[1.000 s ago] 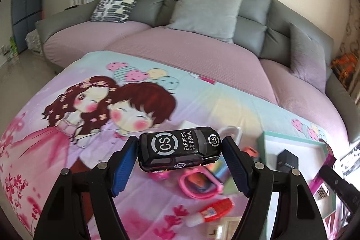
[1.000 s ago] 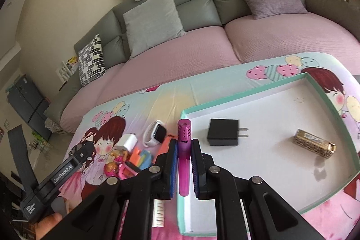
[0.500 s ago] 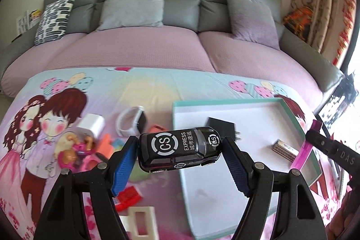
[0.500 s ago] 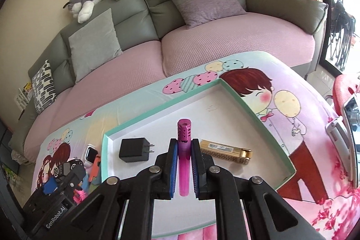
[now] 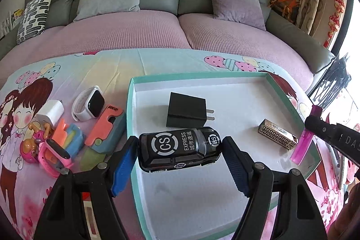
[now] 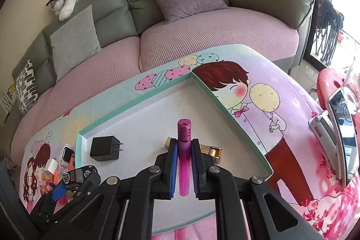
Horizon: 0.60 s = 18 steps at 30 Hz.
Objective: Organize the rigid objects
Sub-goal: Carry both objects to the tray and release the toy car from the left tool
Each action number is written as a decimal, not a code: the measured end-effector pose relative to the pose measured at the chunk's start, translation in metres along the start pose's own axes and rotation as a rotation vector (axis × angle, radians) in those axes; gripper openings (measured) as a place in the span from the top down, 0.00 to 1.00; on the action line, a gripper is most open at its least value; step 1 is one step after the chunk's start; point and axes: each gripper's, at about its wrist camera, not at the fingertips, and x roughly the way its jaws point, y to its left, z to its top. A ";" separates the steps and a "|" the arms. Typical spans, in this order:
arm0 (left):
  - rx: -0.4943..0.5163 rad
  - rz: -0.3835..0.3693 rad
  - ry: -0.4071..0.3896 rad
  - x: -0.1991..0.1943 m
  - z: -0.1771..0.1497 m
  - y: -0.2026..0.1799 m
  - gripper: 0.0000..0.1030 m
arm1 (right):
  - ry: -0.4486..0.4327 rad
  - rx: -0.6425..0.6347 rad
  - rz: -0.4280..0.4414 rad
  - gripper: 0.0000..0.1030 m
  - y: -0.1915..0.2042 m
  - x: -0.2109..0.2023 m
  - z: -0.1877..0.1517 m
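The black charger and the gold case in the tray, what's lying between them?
Nothing: in the left wrist view only bare white tray floor runs from the charger to the gold case.

You swing the left gripper [image 5: 180,151] and its black toy car [image 5: 178,149] rightward from the cartoon-print cloth to above the tray's [image 5: 130,105] near left corner, while your right gripper [image 6: 184,164] carries the magenta lighter [image 6: 184,145] from the tray's left edge to over the gold case [image 6: 211,151].
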 end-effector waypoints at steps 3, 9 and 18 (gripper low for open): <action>-0.003 0.000 0.005 0.003 -0.001 0.001 0.26 | 0.016 0.001 -0.006 0.88 -0.001 0.005 -0.002; 0.000 0.006 0.010 0.006 -0.003 0.002 0.26 | 0.039 -0.025 -0.019 0.88 0.003 0.012 -0.004; -0.004 0.020 0.017 0.010 -0.003 0.004 0.25 | 0.061 -0.043 -0.031 0.88 0.005 0.019 -0.006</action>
